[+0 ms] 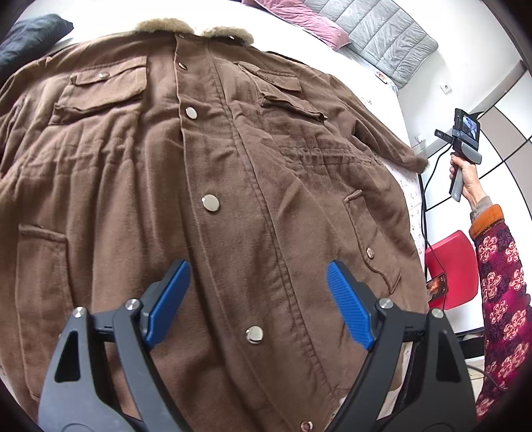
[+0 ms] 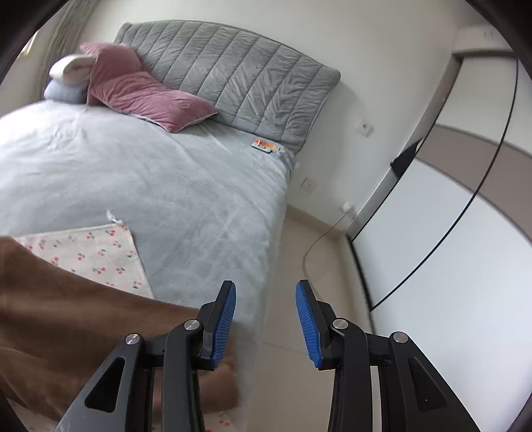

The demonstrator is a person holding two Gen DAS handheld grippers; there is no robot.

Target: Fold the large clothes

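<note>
Jaws of the left gripper (image 1: 257, 300) stand wide apart and empty, hovering over the lower front of the brown coat (image 1: 212, 186). Coat lies spread face-up on the bed (image 2: 173, 186), snaps fastened, fur collar (image 1: 194, 28) at the far end ahead of the jaws. No fold is visible; sleeves and body all remain to be folded. Right of these jaws, one sleeve (image 1: 385, 139) runs to the bed edge. Jaws of the right gripper (image 2: 266, 319) are likewise parted and empty, held off the bed's side with that sleeve end just left of them.
</note>
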